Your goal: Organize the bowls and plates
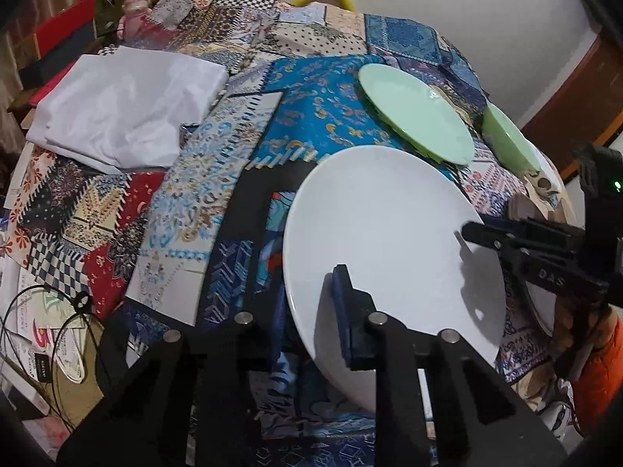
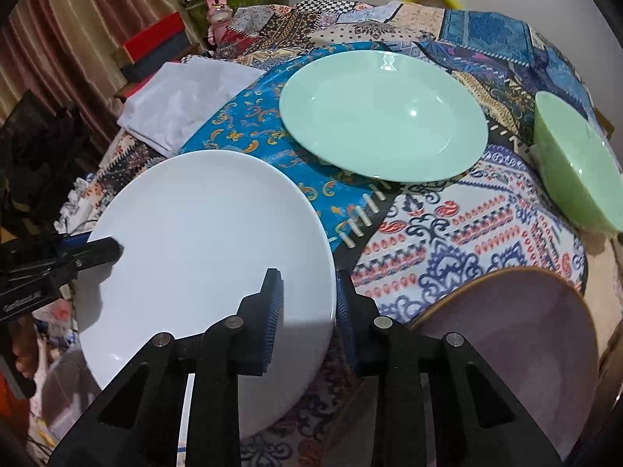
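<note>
While both grippers clamp the white plate (image 2: 206,257) from opposite sides, it sits on the patchwork tablecloth (image 2: 459,229) at the near part of the table. Right gripper (image 2: 305,303) is clenched on the plate's right rim, one blue pad over the top face, the other outside the edge. Left gripper (image 1: 307,303) grips the left rim, one pad on top of the plate, the other finger below the edge, mostly hidden. In the right wrist view the left gripper's tip touches the plate's far left edge; in the left wrist view the right gripper's tip lies on the right edge.

Mint green plate (image 2: 383,116) lies just beyond the white one, apart from it, on a blue patch. Green bowl (image 2: 576,163) sits to the right of that plate, near the table edge. Purple bowl (image 2: 514,334) sits near right, just beside the right gripper. Folded white cloth (image 1: 124,109) lies far left. Pink bunny figure (image 2: 218,15) stands at the far edge.
</note>
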Demonstrator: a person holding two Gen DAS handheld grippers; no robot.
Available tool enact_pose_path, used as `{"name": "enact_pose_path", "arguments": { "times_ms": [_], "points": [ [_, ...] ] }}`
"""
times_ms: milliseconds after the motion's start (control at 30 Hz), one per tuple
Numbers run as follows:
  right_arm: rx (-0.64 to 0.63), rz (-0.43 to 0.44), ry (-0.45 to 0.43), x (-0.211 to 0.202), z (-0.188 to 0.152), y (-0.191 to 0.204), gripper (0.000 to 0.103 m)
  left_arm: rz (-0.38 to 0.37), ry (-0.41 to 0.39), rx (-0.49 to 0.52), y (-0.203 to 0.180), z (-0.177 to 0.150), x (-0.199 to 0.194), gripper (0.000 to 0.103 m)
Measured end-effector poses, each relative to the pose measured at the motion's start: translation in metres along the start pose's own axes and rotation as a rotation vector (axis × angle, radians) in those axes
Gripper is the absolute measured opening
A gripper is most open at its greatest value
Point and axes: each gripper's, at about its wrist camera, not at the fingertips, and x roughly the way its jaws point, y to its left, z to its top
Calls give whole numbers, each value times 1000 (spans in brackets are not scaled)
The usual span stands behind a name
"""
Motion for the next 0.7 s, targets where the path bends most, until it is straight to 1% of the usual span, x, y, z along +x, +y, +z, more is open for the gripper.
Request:
{"name": "enact_pose_path", "arguments": {
  "times_ms": [67,200,333,433,500,633,700],
  "points": [
    [3,17,-2,1,0,4,26,8,0,-11,6,2,-1,23],
    [11,33,-4,2,-3,10,26,-11,18,-31,16,0,-3,23],
    [20,44,2,1,-6,12,26,-27,28,-30,17,-10,-7,23],
    [24,63,27,4,-12,11,26,-46,38,-45,17,-15,-5,25],
    [25,65,18,4,-14,12,27,-49,38,-49,16,-18,-5,25],
    [30,61,9,6,-13,13,26,-38,29,-55,15,-18,-6,26],
    [29,56,0,5,-15,13,26,-18,19,-55,12,-18,-8,26]
  ]
}}
